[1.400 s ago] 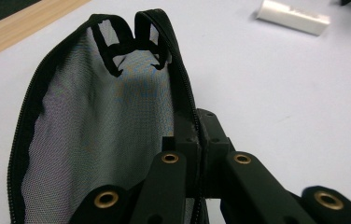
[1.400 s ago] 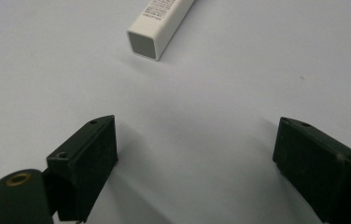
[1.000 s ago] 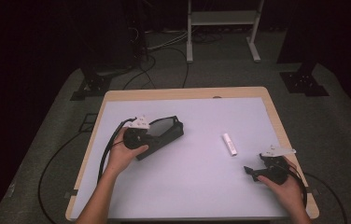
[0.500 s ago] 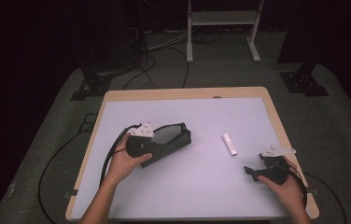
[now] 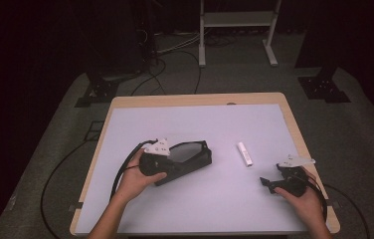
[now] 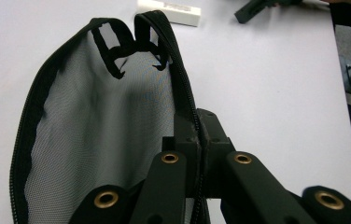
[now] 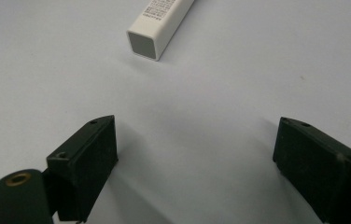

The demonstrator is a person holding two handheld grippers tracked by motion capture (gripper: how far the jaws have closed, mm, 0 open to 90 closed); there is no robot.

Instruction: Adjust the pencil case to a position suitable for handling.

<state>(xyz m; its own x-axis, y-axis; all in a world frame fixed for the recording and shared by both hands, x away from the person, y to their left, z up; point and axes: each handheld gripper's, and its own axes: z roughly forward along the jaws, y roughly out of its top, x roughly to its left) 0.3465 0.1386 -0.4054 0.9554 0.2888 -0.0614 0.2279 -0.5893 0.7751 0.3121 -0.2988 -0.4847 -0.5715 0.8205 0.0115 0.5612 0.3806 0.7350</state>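
Two jobs split: the left gripper point(image 6: 197, 140) pinches the mesh pouch's point(image 5: 187, 158) zipper edge (mouth propped toward the white box point(image 5: 245, 153)), while the right gripper point(image 7: 197, 163) waits wide, aimed boxward.

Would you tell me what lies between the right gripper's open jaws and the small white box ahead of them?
Nothing: in the right gripper view, bare table separates the right gripper from the white box.
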